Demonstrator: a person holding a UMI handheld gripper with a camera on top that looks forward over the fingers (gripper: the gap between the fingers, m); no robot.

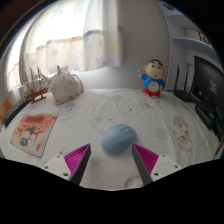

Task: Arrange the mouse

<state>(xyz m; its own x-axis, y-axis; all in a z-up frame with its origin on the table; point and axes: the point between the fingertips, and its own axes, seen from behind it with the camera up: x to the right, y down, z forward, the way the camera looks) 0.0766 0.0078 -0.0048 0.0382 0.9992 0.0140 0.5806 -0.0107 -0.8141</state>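
A light blue mouse (118, 139) lies on the white patterned tablecloth (100, 115), just ahead of my fingers and roughly centred between them. My gripper (112, 158) is open, with its magenta pads (77, 158) spread wide on either side. The mouse's near edge sits at the level of the fingertips, with a gap at each side. Nothing is held.
A white plush toy (65, 87) sits at the far left. A cartoon figurine (153, 79) in red and blue stands at the far right. A printed booklet (36, 131) lies at the left. A dark monitor (208, 92) stands at the right. A model ship (38, 84) is beside the plush.
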